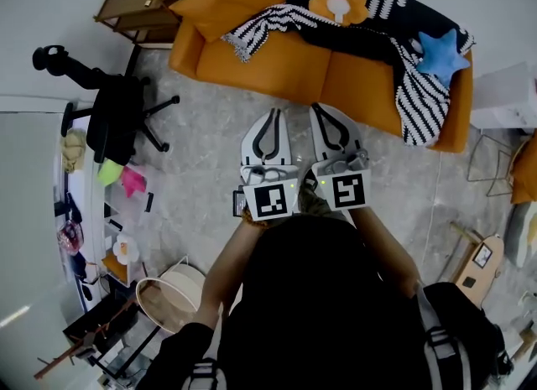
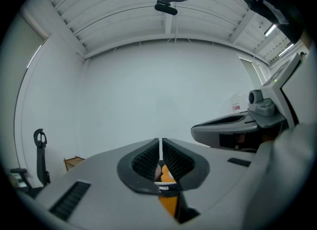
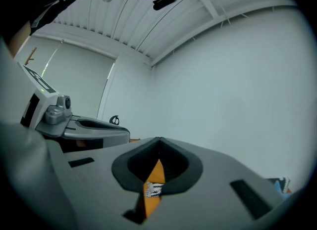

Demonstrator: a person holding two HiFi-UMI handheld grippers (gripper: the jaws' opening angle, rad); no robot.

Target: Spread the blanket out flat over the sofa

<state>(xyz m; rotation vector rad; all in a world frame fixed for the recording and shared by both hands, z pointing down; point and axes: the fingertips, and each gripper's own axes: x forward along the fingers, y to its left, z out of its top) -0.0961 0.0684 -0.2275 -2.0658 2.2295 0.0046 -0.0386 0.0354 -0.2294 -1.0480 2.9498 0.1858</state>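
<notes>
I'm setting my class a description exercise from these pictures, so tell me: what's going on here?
A person stands facing the orange sofa, holding the left tongs and right tongs side by side in front of the body. Both are shut and empty. The black-and-white blanket lies bunched and draped across the sofa, not spread flat, with a flower cushion and a blue star cushion sitting on it. Nothing is gripped yet.

The right tongs sit closed before the orange sofa.
</notes>
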